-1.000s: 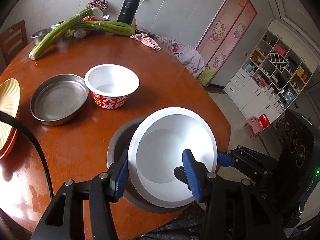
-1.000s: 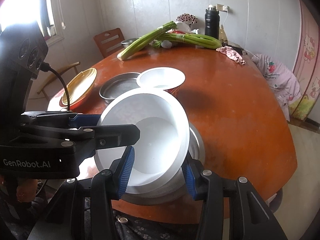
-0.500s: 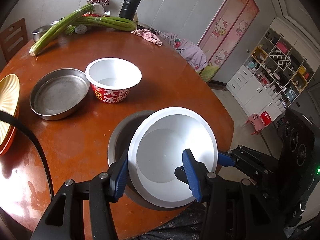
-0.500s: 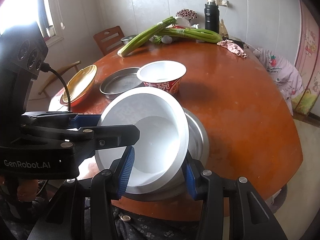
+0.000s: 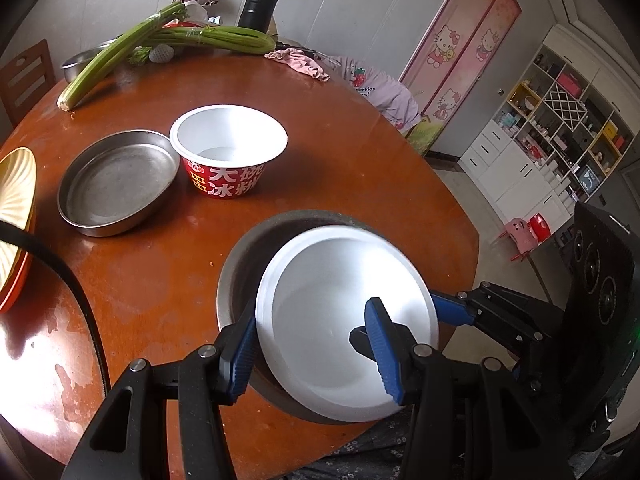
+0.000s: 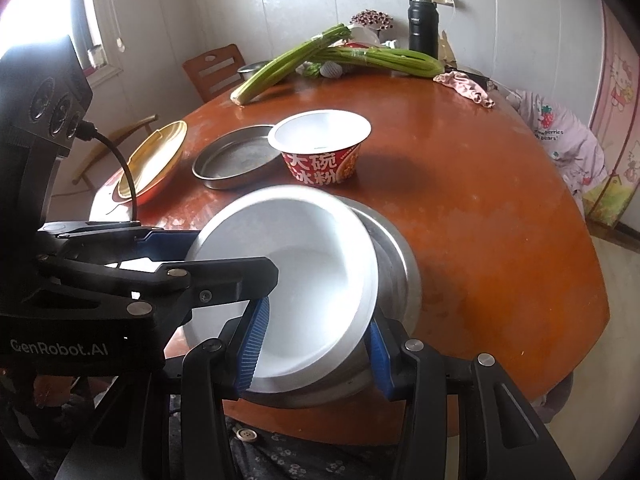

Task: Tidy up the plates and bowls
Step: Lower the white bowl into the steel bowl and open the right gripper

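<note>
At the bottom centre of the left wrist view, the left gripper (image 5: 312,350) clamps the white bowl's (image 5: 340,312) near rim, one finger inside; the right gripper (image 6: 316,344) pinches the opposite rim. Tilted, the bowl sits in the steel basin (image 5: 240,264) directly ahead.

White bowl (image 5: 340,304) in left claw (image 5: 312,350) (seemingly tilted)

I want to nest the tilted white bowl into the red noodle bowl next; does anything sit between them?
Nothing visible does: only bare table lies between the white bowl and the red noodle bowl. The steel pan sits beside it, off that line.
</note>
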The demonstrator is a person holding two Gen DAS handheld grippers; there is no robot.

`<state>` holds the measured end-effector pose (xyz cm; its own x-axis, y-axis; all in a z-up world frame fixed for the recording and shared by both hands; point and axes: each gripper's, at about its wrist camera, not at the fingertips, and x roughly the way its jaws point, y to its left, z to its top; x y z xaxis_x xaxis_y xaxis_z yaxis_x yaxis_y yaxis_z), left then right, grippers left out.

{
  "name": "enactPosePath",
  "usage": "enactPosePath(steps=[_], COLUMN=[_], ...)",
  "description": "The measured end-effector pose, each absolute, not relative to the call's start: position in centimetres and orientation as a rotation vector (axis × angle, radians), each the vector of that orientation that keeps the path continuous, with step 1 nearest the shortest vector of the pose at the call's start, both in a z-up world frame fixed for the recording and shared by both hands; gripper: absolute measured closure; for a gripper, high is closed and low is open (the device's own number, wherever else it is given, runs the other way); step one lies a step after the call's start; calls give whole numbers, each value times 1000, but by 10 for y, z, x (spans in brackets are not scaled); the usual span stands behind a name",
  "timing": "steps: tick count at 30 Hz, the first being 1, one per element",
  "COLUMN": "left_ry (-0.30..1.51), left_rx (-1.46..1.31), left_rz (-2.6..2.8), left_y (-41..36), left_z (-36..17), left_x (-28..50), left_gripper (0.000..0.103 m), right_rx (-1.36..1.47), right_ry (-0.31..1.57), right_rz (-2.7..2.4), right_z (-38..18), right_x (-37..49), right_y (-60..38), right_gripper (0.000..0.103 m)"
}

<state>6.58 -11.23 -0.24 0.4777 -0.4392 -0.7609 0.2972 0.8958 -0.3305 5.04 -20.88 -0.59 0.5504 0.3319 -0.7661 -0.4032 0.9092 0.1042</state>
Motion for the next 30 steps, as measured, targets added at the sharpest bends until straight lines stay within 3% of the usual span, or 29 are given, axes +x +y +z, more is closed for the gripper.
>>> enactPosePath(steps=[30], left_ry=[949], left_rx=[-87], left_rz=[-413], left_y=[-123], left_z=[-5], left_x=[71], left_gripper=[51], right_rx=[-158], right_ry=[869], right_rz=[397], right_z=[-11], right_x=[60], right_y=[-205], right_gripper=[55])
